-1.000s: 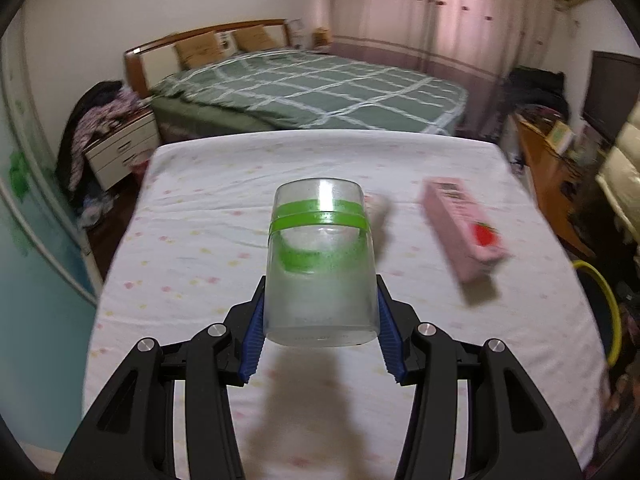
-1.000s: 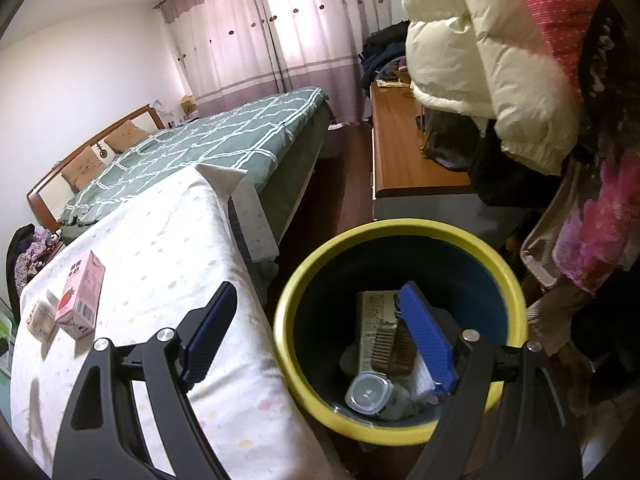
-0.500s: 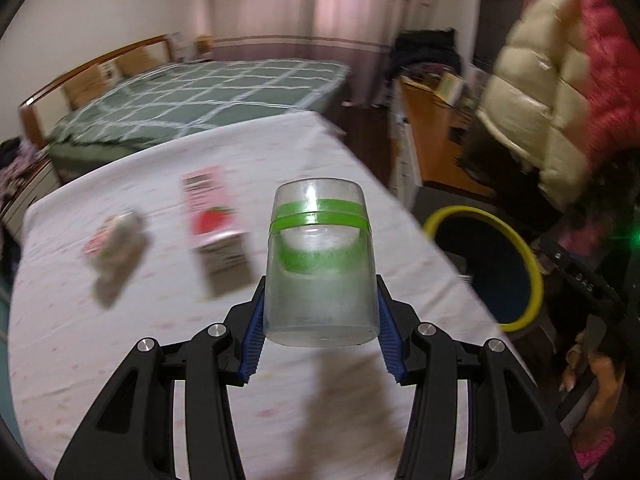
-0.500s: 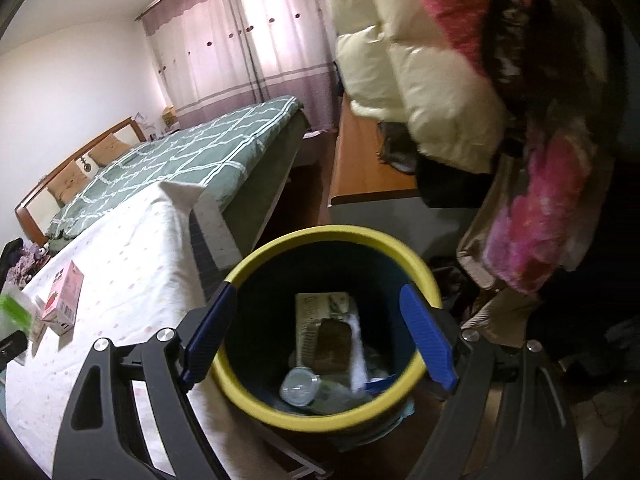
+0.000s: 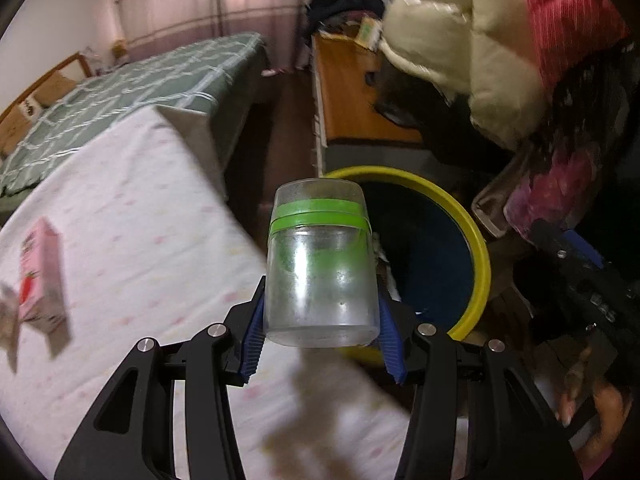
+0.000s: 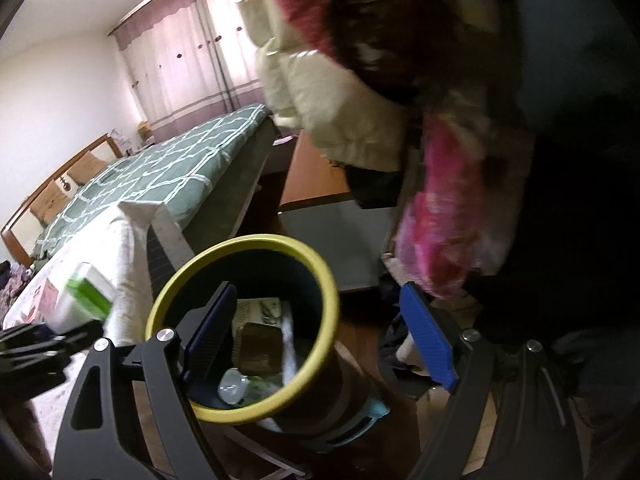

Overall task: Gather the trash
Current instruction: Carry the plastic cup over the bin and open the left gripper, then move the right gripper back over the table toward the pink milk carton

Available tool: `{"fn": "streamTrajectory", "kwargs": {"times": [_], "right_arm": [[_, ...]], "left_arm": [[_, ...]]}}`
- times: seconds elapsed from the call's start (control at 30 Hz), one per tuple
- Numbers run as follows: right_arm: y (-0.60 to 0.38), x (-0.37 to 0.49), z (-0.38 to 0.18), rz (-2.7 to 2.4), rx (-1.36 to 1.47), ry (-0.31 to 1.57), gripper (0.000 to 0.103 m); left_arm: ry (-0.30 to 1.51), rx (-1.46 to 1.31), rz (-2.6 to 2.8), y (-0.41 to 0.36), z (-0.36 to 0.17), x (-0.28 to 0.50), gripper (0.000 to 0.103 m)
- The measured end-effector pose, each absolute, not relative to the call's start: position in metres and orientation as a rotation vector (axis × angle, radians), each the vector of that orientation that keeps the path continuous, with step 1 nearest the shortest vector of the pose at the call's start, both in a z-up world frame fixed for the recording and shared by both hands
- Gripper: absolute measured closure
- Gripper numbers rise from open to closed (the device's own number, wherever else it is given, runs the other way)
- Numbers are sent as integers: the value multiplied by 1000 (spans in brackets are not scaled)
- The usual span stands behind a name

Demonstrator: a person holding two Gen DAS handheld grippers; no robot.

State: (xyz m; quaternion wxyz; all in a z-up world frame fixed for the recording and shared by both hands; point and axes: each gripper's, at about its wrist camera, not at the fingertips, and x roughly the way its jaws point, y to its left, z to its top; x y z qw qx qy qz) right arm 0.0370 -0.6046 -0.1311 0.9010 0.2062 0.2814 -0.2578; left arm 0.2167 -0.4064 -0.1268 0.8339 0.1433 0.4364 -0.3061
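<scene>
Left gripper [image 5: 322,344] clamped on clear jar [image 5: 320,264] with green bands, blue pads pressed to jar's sides. Jar held above white-sheeted bed's [image 5: 120,216] edge, just beside yellow-rimmed bin [image 5: 476,240]. Right gripper [image 6: 320,336] spread wide, nothing gripped, seen over bin. Trash seen inside bin, possibly bottle and cardboard. Pink carton [image 5: 40,276] left on bed, blurred.

A clear plastic jar [image 5: 321,264] with a green band, held upright beside a yellow-rimmed dark bin [image 5: 478,248] holding trash; a pink carton [image 5: 42,276] lies on the white bed
</scene>
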Motion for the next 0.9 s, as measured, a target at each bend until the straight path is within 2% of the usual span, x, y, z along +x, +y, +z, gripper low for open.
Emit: {"fn": "streamTrajectory", "kwargs": {"times": [0.23, 0.3, 0.33, 0.43, 0.53, 0.63, 0.9], "right_arm": [[-616, 28, -133, -549, 439, 578, 23], [-617, 29, -134, -546, 444, 581, 23], [-617, 30, -135, -545, 445, 583, 23], [-614, 33, -137, -534, 445, 591, 23], [-607, 38, -139, -516, 442, 603, 23], [-598, 45, -141, -496, 434, 615, 23], [-564, 66, -141, -426, 392, 641, 22]], "left_arm": [[976, 356, -657, -454, -154, 227, 54], [974, 360, -641, -455, -155, 228, 44], [964, 357, -637, -453, -153, 227, 32], [925, 360, -627, -446, -144, 222, 31], [911, 329, -621, -425, -132, 218, 30], [911, 268, -613, -398, -121, 213, 23], [868, 124, -497, -301, -102, 201, 18]]}}
